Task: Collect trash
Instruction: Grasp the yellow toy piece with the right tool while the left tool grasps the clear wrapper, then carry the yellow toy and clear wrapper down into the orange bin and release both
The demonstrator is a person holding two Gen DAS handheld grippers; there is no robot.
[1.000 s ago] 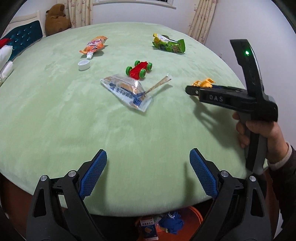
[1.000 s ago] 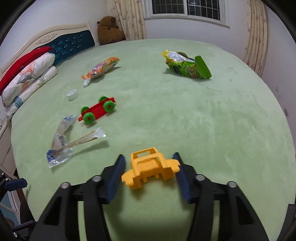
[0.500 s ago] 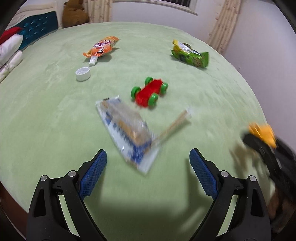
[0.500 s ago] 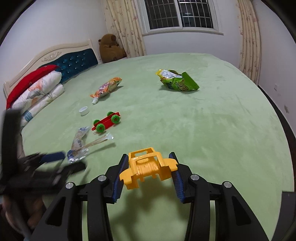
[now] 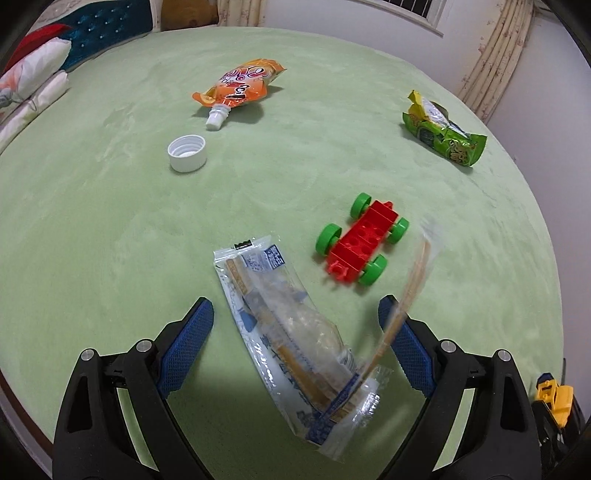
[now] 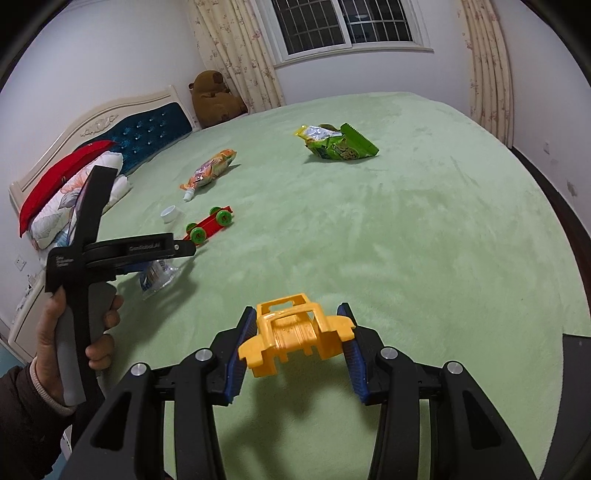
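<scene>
Spread wide above the green bedspread point(image 5: 110, 229), the left gripper point(image 5: 295, 332) is seen with a clear plastic wrapper point(image 5: 291, 339) lying between its blue pads point(image 5: 186, 343), neither of which is pressed on it. Blue print is carried on the wrapper, but the writing is too small to be read. A thin see-through sleeve with wooden sticks point(image 5: 402, 302) inside is propped on the wrapper's near end and is blurred where it passes the right-hand pad. Just beyond, a red toy car base with green wheels point(image 5: 362, 243) is found, then a white bottle cap point(image 5: 187, 153) lying open side up, and past it an uncapped orange drink pouch point(image 5: 240, 85) whose lettering cannot be made out. A crumpled green snack bag point(image 5: 443, 134), torn open, is set well apart near the far right edge. A yellow toy car body point(image 6: 295, 334) is pinched between the narrowed pads of the right gripper point(image 6: 295, 343) and is held clear of the bedspread. On the side of the left gripper's black body, as seen from the right wrist, the word "GenRobot.AI" is printed; its handle is gripped by a hand point(image 6: 74, 332) in a dark sleeve. Pillows point(image 6: 70, 184), a blue padded headboard point(image 6: 147, 133) and a brown stuffed toy point(image 6: 214, 98) are seen at the head of the bed, with a barred window point(image 6: 347, 22) behind.
</scene>
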